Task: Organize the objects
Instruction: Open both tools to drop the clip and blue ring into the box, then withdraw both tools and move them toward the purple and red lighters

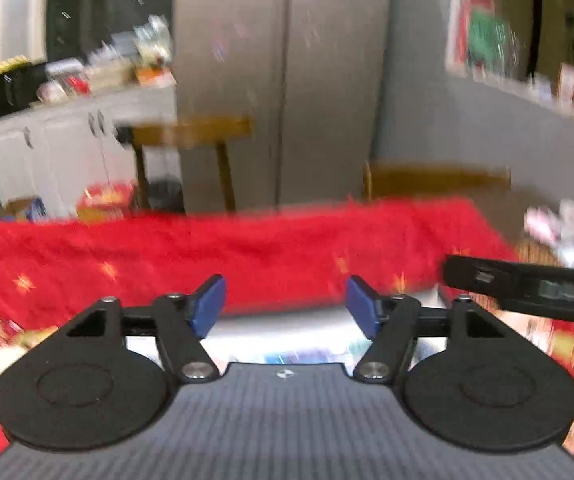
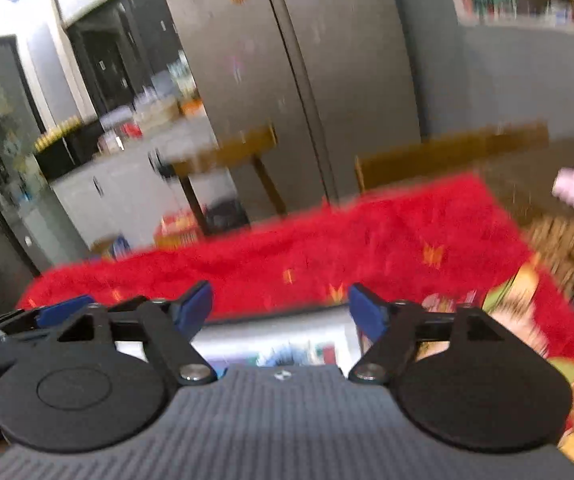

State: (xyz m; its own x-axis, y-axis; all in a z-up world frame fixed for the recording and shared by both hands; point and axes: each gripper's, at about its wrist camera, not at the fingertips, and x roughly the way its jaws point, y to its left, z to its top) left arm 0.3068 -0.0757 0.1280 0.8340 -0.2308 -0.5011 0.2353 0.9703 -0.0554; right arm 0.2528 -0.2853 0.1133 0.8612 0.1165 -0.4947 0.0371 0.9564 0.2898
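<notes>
We hold two black grippers with blue finger pads over a table draped in a fuzzy red cloth (image 1: 247,248) with small gold marks. Both views are blurred. Our left gripper (image 1: 285,304) has its fingers spread wide with nothing between them. Our right gripper (image 2: 280,308) is likewise spread wide and holds nothing. Just below both grippers, partly hidden behind them, lies a pale flat object (image 1: 279,336) with colourful printing, resting on the cloth; we cannot tell what it is. Beyond the table stand a grey double-door refrigerator (image 1: 283,80), white cabinets (image 1: 59,148) with a cluttered counter, and a wooden chair (image 1: 435,180).
</notes>
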